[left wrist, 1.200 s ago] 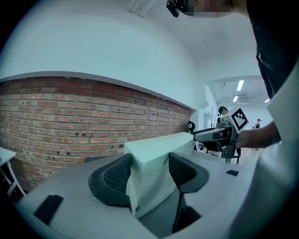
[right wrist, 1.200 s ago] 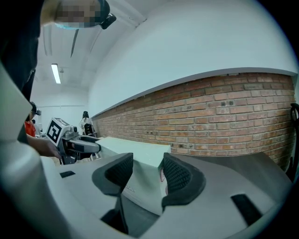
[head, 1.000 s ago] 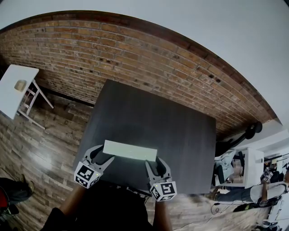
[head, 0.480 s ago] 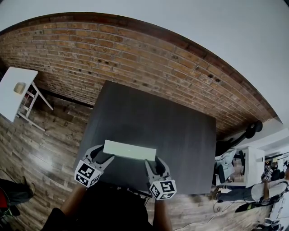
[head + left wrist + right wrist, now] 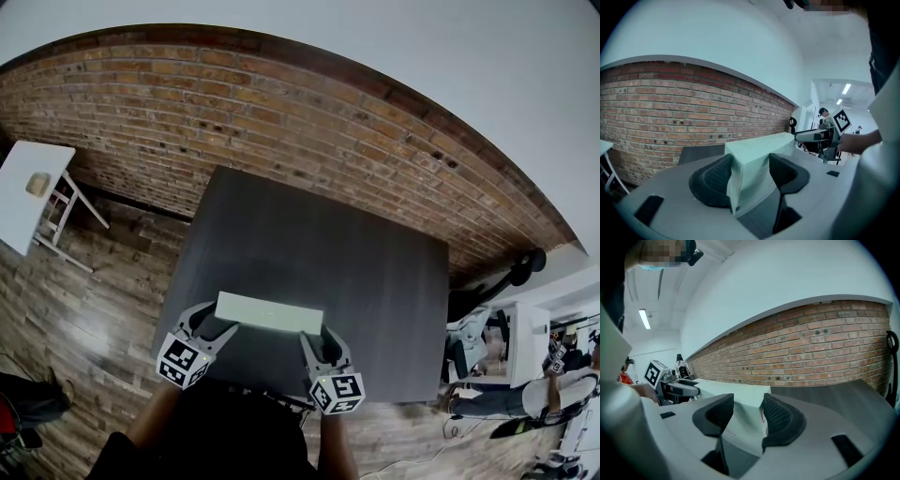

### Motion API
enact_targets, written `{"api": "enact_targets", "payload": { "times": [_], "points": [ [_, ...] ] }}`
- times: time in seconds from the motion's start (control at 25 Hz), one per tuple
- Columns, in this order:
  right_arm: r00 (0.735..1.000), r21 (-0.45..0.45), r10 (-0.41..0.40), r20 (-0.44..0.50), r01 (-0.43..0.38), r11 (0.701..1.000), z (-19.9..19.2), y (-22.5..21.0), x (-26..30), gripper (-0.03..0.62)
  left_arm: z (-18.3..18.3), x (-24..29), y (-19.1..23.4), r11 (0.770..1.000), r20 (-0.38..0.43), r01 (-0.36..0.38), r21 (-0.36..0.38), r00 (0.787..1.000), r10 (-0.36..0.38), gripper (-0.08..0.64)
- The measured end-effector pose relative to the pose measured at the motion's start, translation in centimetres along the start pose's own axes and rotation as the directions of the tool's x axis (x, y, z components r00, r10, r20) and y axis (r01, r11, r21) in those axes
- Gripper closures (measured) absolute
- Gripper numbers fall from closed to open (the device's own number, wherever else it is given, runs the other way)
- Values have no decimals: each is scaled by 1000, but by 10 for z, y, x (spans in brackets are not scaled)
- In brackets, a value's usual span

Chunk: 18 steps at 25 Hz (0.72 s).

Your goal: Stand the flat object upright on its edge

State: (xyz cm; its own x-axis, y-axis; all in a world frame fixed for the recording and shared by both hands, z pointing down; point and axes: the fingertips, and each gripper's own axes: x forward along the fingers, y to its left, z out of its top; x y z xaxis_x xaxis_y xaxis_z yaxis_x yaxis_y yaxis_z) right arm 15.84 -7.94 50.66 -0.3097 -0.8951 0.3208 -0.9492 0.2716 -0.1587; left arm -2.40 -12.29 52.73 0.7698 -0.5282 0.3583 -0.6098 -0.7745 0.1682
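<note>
your left gripper [image 5: 212, 324] clamps the left end of the pale flat object [image 5: 269, 312], your right gripper [image 5: 318, 336] clamps its right end, at lower centre over the near edge of the dark table [image 5: 328, 244].

left hand-held gripper [image 5: 212, 322] | right hand-held gripper [image 5: 319, 337] | grey shells | black ribbed pads [image 5: 712, 180] | marker cubes [image 5: 183, 363]

No legible text, brand or number in any view. Marker cubes on the left gripper [image 5: 214, 323] and the right gripper [image 5: 321, 339] carry black-and-white square patterns only, no letters. The pale green box [image 5: 740, 425] has faint grey print and a small red mark near its end, both too small to read.
</note>
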Motion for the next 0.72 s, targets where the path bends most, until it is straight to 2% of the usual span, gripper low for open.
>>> {"api": "enact_targets", "payload": {
  "times": [0.72],
  "points": [
    [1000,-2,19,10,-19,1000,1,0,3,380,2,2,4,1000,64,-2,-20,998,3,288]
  ]
}}
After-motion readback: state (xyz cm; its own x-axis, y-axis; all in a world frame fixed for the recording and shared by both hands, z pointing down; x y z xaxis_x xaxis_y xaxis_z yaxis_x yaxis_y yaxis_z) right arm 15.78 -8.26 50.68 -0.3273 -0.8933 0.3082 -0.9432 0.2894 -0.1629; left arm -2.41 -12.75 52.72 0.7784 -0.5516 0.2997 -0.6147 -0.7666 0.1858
